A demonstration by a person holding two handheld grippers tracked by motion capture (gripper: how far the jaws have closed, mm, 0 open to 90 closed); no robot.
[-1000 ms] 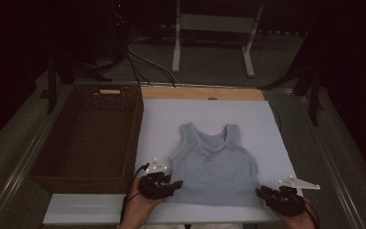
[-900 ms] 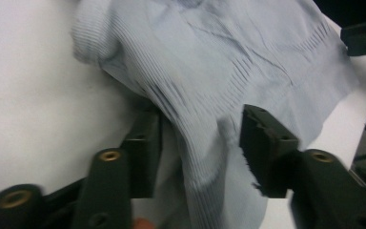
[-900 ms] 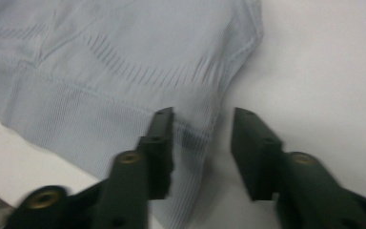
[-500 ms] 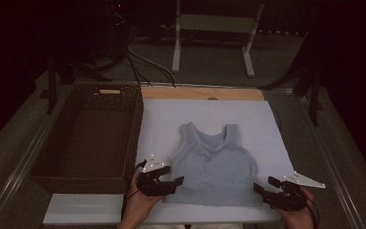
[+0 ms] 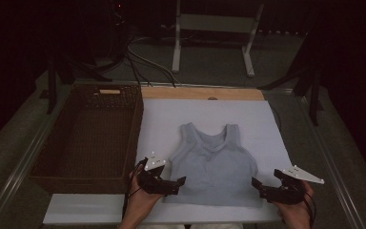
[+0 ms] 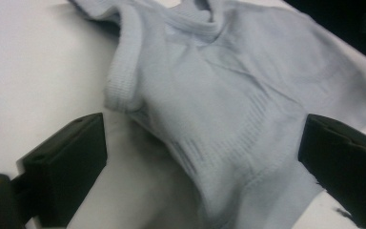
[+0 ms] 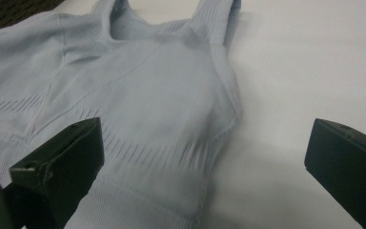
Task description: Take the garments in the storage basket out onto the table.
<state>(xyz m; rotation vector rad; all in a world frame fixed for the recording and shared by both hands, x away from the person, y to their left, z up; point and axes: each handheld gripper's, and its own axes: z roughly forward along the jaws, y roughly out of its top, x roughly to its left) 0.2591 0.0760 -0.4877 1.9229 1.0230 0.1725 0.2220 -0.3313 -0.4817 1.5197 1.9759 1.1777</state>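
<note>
Tank top (image 5: 213,164), pale grey-blue, lies flat on the white sheet (image 5: 171,119) that covers the table, straps pointing away from the person and hem toward them. It sits a bit right of the sheet's middle, near the front edge.

The left gripper (image 5: 175,183) is down at the hem's left corner, jaws spread wide after just opening up, nothing pinched. In the left gripper view the tank top (image 6: 228,109) runs loose between the two black jaws, with a ribbed armhole edge curling up near the left one.

The right gripper (image 5: 259,186) is at the hem's right corner, same deal: jaws just opened, let go, holding nothing. In the right gripper view the tank top (image 7: 138,109) has its side seam running between the jaws, bare white sheet (image 7: 305,71) off to the right.

A dark wicker basket (image 5: 52,157) sits just beside the sheet on the left. A strip of bare wood (image 5: 200,93) shows at the sheet's far edge.
</note>
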